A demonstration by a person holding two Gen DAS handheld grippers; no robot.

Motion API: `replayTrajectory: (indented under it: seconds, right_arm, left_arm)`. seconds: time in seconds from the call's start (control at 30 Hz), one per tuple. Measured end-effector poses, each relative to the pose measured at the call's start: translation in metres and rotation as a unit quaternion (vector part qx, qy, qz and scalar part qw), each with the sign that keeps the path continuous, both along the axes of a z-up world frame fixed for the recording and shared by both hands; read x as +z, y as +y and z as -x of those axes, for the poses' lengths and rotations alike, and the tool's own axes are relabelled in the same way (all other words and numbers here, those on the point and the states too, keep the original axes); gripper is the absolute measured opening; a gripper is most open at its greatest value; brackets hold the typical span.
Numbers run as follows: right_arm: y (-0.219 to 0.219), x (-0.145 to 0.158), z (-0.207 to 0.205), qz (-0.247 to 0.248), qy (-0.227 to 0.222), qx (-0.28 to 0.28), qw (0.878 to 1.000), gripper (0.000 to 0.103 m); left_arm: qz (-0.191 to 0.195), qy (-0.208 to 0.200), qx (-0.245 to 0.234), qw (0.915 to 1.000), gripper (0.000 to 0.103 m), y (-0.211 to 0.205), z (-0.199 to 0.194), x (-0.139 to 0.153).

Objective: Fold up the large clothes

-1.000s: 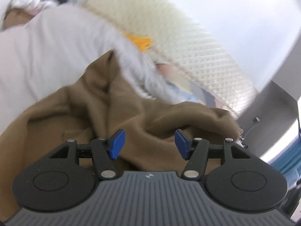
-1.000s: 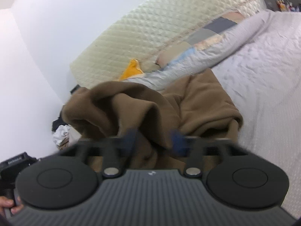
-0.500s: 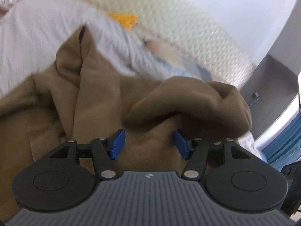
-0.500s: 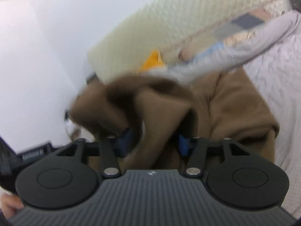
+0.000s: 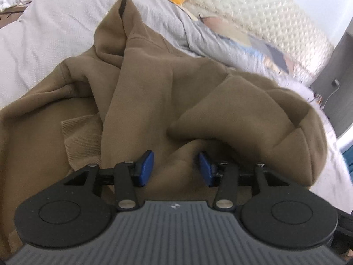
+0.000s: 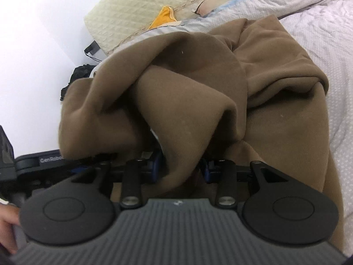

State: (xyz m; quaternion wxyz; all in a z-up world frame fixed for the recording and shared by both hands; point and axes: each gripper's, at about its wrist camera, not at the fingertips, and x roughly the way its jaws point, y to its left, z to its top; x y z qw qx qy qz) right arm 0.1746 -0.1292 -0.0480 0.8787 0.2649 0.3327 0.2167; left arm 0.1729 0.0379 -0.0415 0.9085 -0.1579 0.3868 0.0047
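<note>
Brown hoodie (image 5: 154, 92) bunched on the bed (image 5: 44, 33).
My left gripper (image 5: 175, 167) gapes wide over it; my right gripper (image 6: 181, 165) has a fold between its fingers.

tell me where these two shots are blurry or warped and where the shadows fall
Left wrist view: the brown hoodie is fairly sharp, the patchwork pillow and quilted headboard smear at the upper right, fisheye curves the bed edge, shadow pools under the raised fold. Right wrist view: centre is crisp, the white wall is blown out, shadow fills the folds near the right gripper.
</note>
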Motion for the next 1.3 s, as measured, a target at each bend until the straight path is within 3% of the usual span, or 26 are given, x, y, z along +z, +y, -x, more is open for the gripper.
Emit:
replayTrajectory:
  seconds: [0.13,0.3,0.57,0.67,0.83,0.9,1.0,1.1,1.3]
  right_arm:
    - [-0.010,0.014,0.013,0.006,-0.012,-0.010,1.000,0.040]
    - [-0.036,0.038,0.029,-0.025,-0.047,-0.029,0.998,0.041]
    - [-0.056,0.032,0.014,-0.067,-0.075,-0.091,0.991,0.041]
    - [-0.049,0.024,0.001,-0.069,-0.060,-0.070,0.993,0.039]
    - [-0.030,0.031,0.004,-0.013,-0.062,-0.005,0.998,0.024]
    - [-0.023,0.031,0.011,0.016,-0.056,0.017,0.998,0.023]
    - [-0.013,0.020,0.017,0.041,-0.029,0.029,0.998,0.023]
    - [-0.007,0.011,0.019,0.055,-0.007,0.039,0.998,0.022]
    - [-0.029,0.032,0.025,0.036,-0.029,-0.009,0.999,0.029]
  left_arm:
    - [0.056,-0.031,0.002,0.9979,0.054,0.016,0.024,0.017]
    - [0.139,-0.074,-0.013,0.9875,0.061,0.029,0.038,0.033]
    - [0.206,-0.094,-0.082,0.9707,0.070,0.012,0.034,0.034]
    - [0.238,-0.089,-0.087,0.9631,0.074,0.012,0.032,0.028]
    - [0.310,-0.071,-0.060,0.9463,0.076,0.024,0.022,0.012]
    - [0.327,-0.063,-0.045,0.9418,0.076,0.029,0.019,0.007]
    - [0.341,-0.053,-0.027,0.9380,0.076,0.035,0.018,0.000]
    - [0.334,-0.039,-0.018,0.9417,0.075,0.035,0.018,-0.003]
    - [0.316,-0.042,-0.013,0.9476,0.075,0.029,0.004,-0.002]
